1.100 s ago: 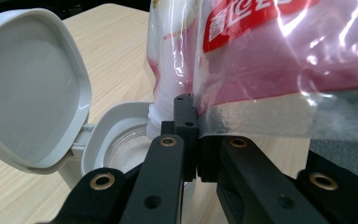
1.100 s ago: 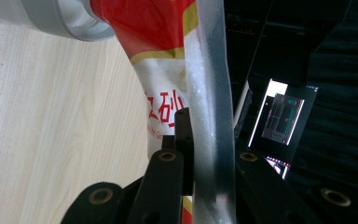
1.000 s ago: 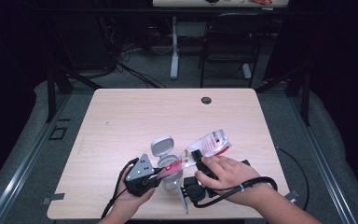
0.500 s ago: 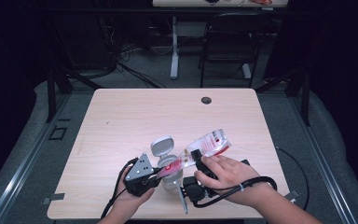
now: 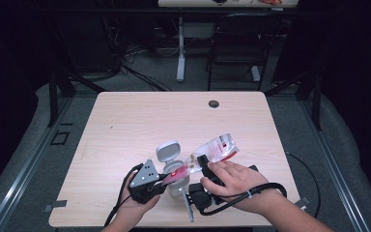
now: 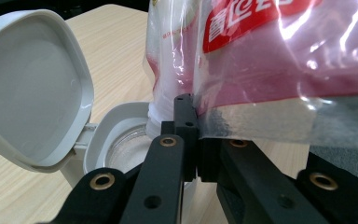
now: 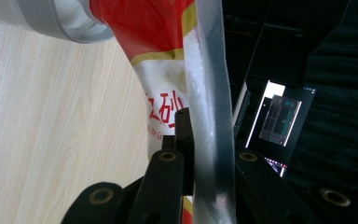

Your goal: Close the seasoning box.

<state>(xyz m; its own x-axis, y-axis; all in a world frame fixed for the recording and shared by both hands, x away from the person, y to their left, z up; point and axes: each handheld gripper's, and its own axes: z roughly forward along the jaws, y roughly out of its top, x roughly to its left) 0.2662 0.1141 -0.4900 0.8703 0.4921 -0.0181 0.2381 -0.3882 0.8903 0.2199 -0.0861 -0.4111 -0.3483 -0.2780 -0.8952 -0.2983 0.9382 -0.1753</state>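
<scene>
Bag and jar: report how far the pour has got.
Done: the grey jar's flip lid stands open, and white granules already lie inside it. In hand: both tools, left and right, are shut on the plastic bag, tilted with its mouth over the jar opening. Left: white granules remain in the bag, so the rest is still to pour and the lid to close.

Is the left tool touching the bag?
Touching. In the left gripper view, the left tool's jaws are shut on the bag's clear plastic edge, no gap.
</scene>
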